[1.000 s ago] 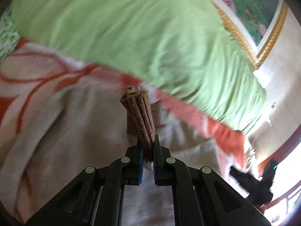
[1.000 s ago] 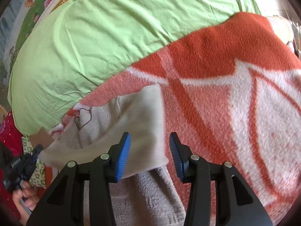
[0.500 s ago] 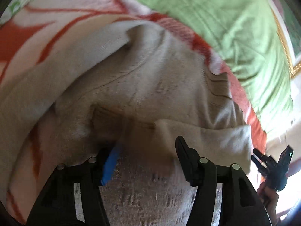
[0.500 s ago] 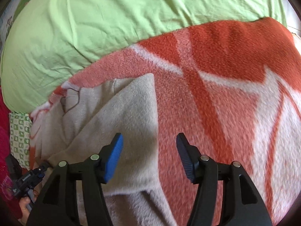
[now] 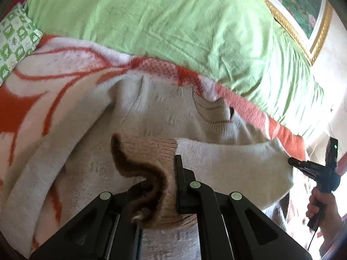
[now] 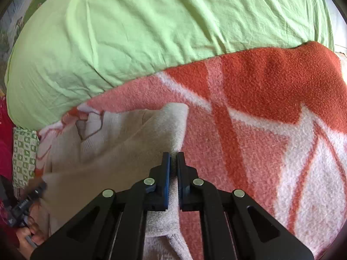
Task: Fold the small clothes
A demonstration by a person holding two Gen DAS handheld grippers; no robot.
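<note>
A small beige knit sweater [image 5: 156,112] lies on an orange and white blanket [image 5: 26,99], collar toward the green bedding. One sleeve [image 5: 234,164] is folded across the body. My left gripper [image 5: 161,186] is shut on that sleeve's brown ribbed cuff [image 5: 147,158]. In the right wrist view the sweater [image 6: 121,143] lies at the left, and my right gripper [image 6: 173,162] is shut on its folded right edge. The right gripper also shows in the left wrist view [image 5: 303,165] at the sleeve fold.
A large green duvet [image 5: 173,26] bulges behind the blanket [image 6: 271,134]. A green patterned pillow [image 5: 15,41] sits at the far left. A gold-framed picture [image 5: 303,21] hangs on the wall at the right.
The left gripper, open half a second ago, has closed on the brown cuff. The right gripper has closed on the sweater's folded edge; it was open before.
</note>
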